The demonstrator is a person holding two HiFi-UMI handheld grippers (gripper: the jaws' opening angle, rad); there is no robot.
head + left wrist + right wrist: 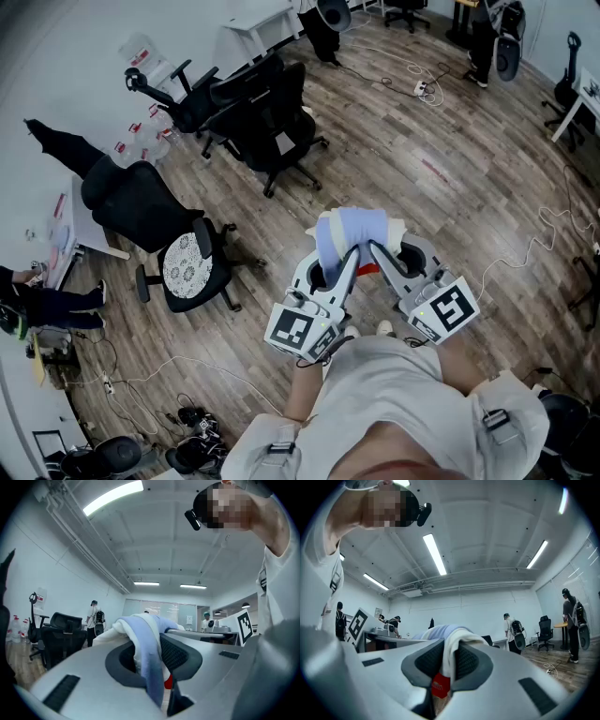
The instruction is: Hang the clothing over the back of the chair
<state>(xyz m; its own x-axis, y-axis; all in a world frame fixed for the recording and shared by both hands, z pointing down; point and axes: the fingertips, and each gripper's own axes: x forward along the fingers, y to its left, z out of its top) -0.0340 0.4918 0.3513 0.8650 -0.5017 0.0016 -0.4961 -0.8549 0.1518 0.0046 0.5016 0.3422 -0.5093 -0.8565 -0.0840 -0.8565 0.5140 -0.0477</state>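
Left of clothing (352, 234), office chairs (267, 122) (clustered)

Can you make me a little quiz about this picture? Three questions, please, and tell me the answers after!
1. True or false: the white and light-blue clothing is hanging over the back of a chair.
2. Pick one: what are the left gripper and the right gripper both clamped on? A) the clothing B) a cable C) nothing
3. Fill in the blank: the office chair with the lacy seat cover is ____ in colour.

Key: 1 false, because it is bunched up between the two grippers, away from the chairs; 2 A; 3 black.
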